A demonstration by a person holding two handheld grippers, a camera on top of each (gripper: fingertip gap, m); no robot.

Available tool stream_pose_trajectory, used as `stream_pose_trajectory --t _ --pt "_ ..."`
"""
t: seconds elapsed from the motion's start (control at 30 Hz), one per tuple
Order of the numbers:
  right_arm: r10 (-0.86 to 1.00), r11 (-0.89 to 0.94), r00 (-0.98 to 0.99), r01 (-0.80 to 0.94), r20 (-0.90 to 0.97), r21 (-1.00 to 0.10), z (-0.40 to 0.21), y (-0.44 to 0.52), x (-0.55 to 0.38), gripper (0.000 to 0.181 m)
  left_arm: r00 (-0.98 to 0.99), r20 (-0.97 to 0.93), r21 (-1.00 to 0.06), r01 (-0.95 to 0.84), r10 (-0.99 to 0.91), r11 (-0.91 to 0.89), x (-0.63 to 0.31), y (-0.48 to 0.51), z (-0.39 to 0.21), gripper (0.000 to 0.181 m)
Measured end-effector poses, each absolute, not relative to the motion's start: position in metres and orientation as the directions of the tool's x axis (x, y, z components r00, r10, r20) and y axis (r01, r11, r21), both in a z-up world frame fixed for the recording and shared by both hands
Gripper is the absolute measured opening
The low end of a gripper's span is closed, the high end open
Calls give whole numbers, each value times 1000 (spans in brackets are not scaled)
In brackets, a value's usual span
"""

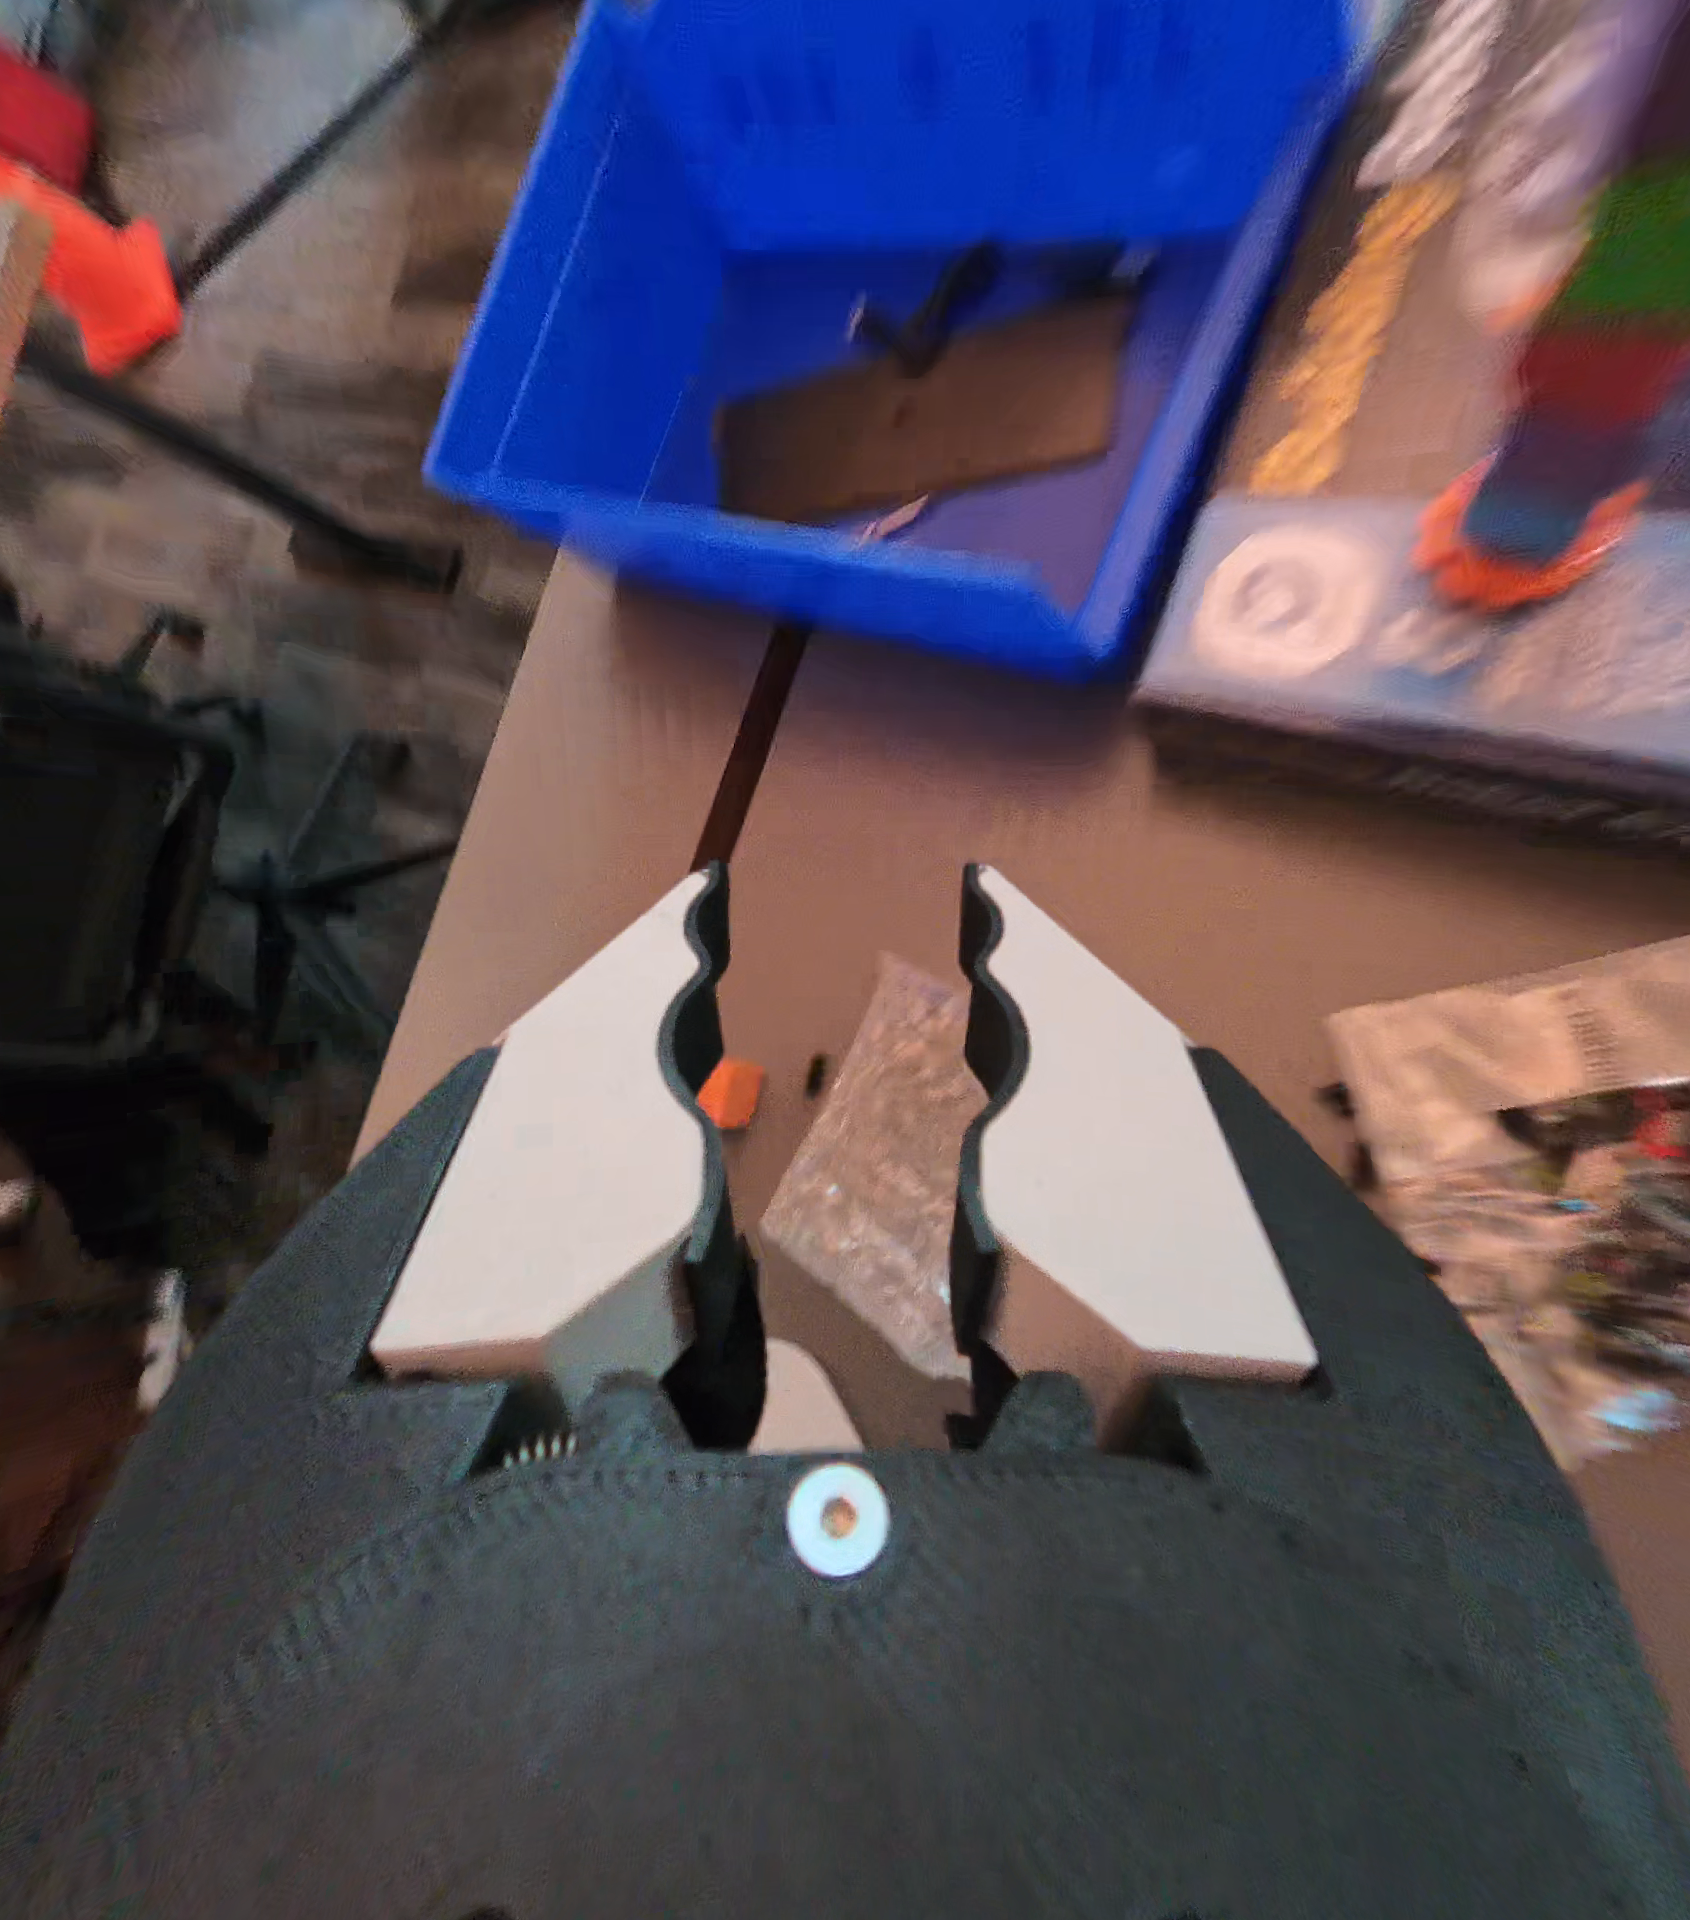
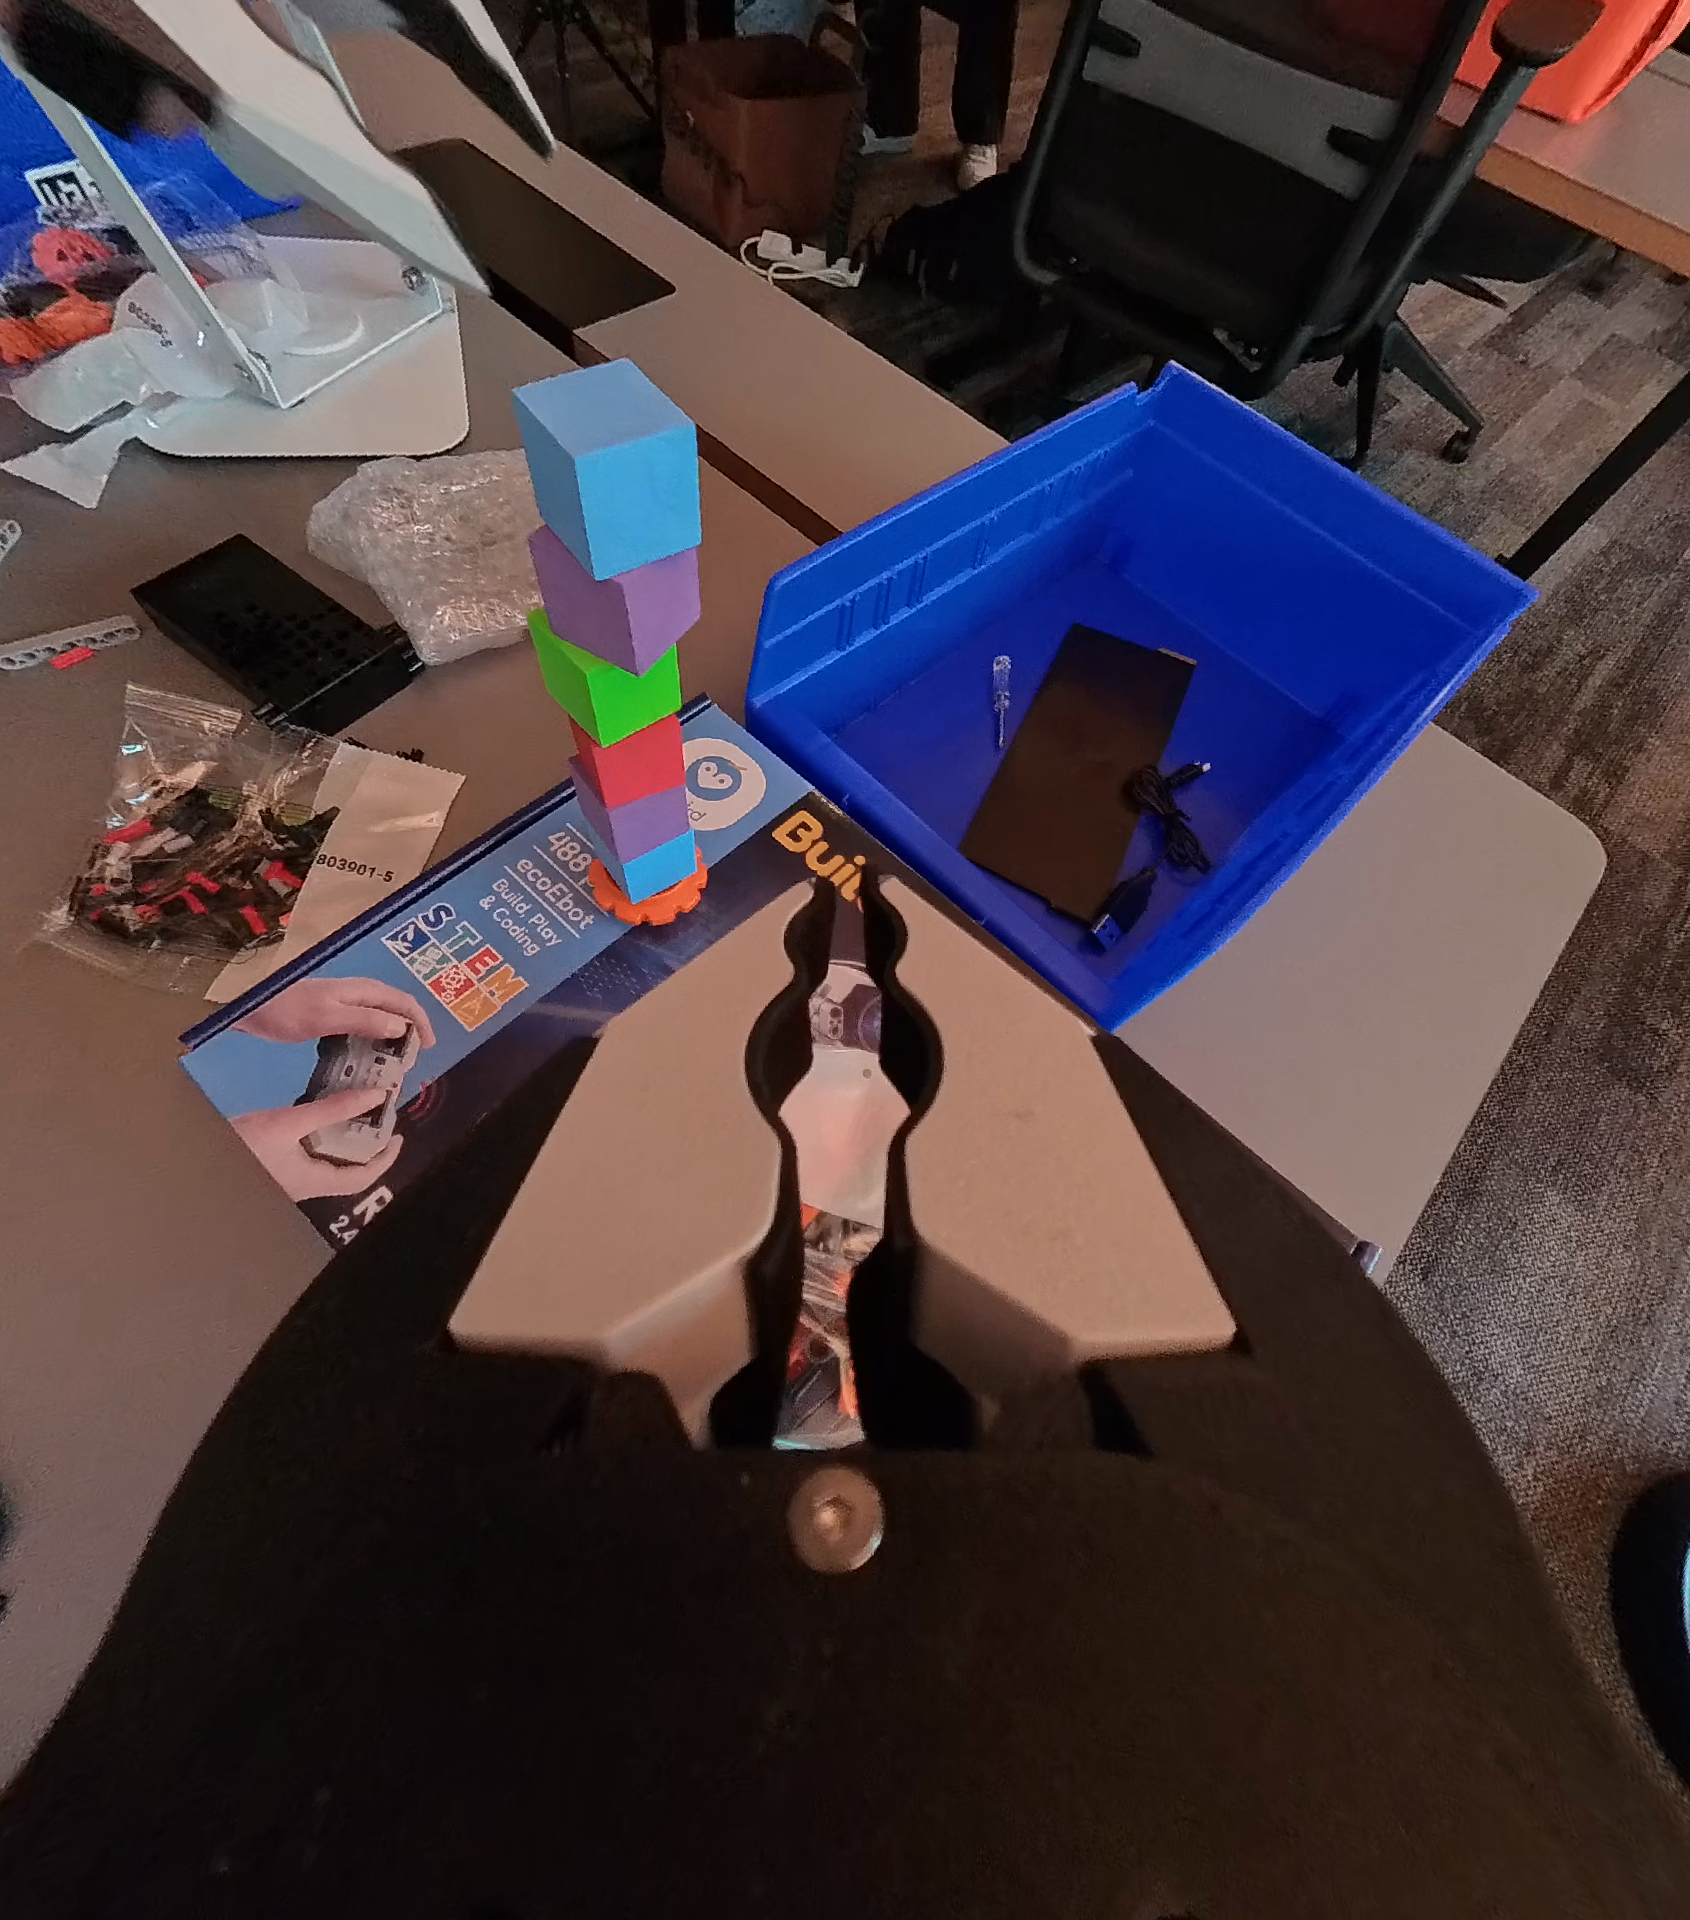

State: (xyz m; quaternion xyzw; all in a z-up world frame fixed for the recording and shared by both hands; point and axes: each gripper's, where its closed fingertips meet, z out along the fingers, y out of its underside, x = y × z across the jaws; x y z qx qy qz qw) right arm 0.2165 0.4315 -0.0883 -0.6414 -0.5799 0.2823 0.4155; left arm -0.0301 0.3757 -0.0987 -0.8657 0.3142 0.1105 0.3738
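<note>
A wide grey-brown surface (image 2: pixel 41 1091) fills most of both views, cluttered with building-kit parts. Toward its far edge sits a blue plastic bin (image 2: pixel 1132 499), open at the top; inside it lie a flat black panel (image 2: pixel 1069 769), a coiled black cable (image 2: pixel 1168 831) and a small clear-handled screwdriver (image 2: pixel 1001 691).

Just beside the bin lies a flat blue printed box (image 2: pixel 425 997). On its far corner stands a leaning tower of coloured blocks (image 2: pixel 623 644): light blue at the base, then purple, red, green, purple and light blue on top, all resting on an orange gear (image 2: pixel 643 902).

To the left of the box lies a clear bag of small dark and red parts (image 2: pixel 186 831). Behind the tower sit a wad of bubble wrap (image 2: pixel 425 540) and a black perforated plate (image 2: pixel 269 634). Two grey beams (image 2: pixel 62 639) lie farther left.

The right tool (image 2: pixel 846 899) hovers above the printed box, near the tower's base, its fingers nearly closed on nothing, only a thin gap left between the tips.

The left tool (image 1: pixel 846 883) is released, its fingers apart and empty, above the bubble wrap (image 1: pixel 872 1164) and a small orange piece (image 1: pixel 732 1091). That view is blurred; the bin (image 1: pixel 612 312) lies ahead of it.
</note>
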Motion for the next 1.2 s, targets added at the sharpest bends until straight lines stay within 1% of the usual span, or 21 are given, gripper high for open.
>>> stream_pose_trajectory --t 0.07,0.13,0.23,0.27,0.33,0.47,0.57,0.63,0.7,0.8,0.97,1.1,1.2 --pt "979 22 162 512 123 -859 -89 430 215 4 797 -434 -521 -602 -420 -605 -69 382 -135 42" --pt "979 25 159 515 124 -857 -89 429 213 4 770 -475 -432 -626 -426 -649 -105 386 -167 40" --pt "980 21 158 517 120 -856 -91 430 214 4 771 -453 -373 -620 -448 -690 -139 390 -198 44" --pt "981 18 158 515 116 -857 -91 430 214 3 761 -463 -360 -629 -454 -689 -150 394 -204 43" --pt "981 14 157 517 111 -856 -92 431 214 3 780 -398 -341 -615 -483 -711 -159 395 -222 43" --pt "981 11 158 526 111 -851 -95 432 214 3 790 -342 -288 -604 -510 -743 -173 399 -249 45" --pt "981 9 162 529 112 -848 -96 432 215 3 787 -342 -252 -603 -513 -757 -182 400 -263 31" --pt "980 8 162 530 111 -848 -96 433 215 2 800 -332 -275 -588 -499 -761 -182 402 -264 31" --pt "980 6 163 532 109 -847 -97 433 215 1 811 -310 -321 -580 -495 -749 -173 403 -258 30" --pt "981 3 163 533 107 -846 -98 434 215 1 799 -325 -398 -601 -506 -694 -141 405 -231 30" --pt "983 5 154 532 102 -847 -99 432 212 1 701 -401 -517 -705 -589 -486 -38 408 -150 30" --pt "984 3 151 530 97 -848 -99 432 212 1 613 -467 -544 -768 -637 -340 32 398 -85 30" --pt "985 3 146 519 92 -855 -97 431 213 1 575 -458 -563 -778 -678 -279 68 389 -49 30"
